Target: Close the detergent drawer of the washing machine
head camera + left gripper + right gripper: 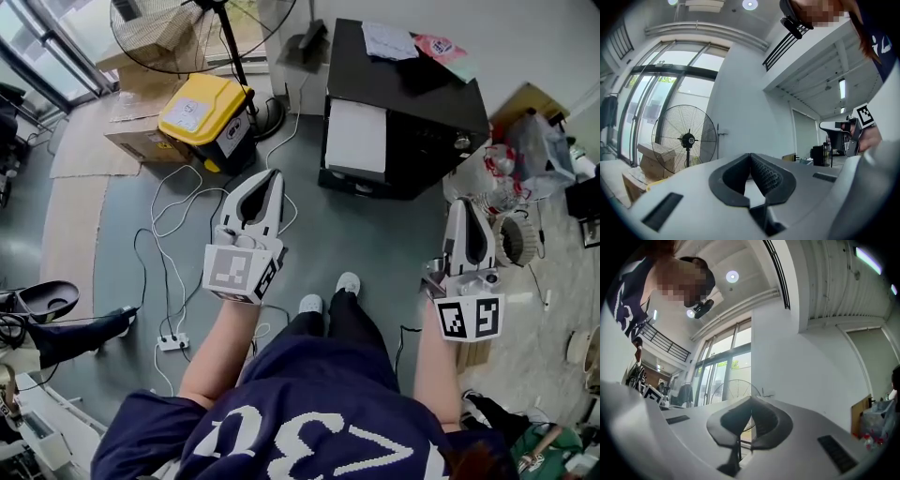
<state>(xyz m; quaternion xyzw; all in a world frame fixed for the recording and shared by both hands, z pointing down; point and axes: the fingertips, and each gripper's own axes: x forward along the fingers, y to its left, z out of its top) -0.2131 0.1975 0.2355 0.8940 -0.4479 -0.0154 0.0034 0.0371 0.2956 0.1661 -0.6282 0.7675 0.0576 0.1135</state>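
The washing machine [412,112] is a black box-shaped unit with a white panel [355,137], standing on the floor ahead of me in the head view. I cannot make out its detergent drawer from here. My left gripper [266,182] is held level in front of me, well short of the machine, jaws shut and empty [750,158]. My right gripper [466,210] hangs to the right of the machine, tilted slightly up, also shut on nothing [751,402]. Both gripper views look out at walls and windows, not at the machine.
A yellow bin [202,118] and a standing fan [208,28] are to the machine's left, with cardboard boxes [141,141] behind. White cables and a power strip [172,343] lie on the floor at left. Bags and clutter [525,150] fill the right side.
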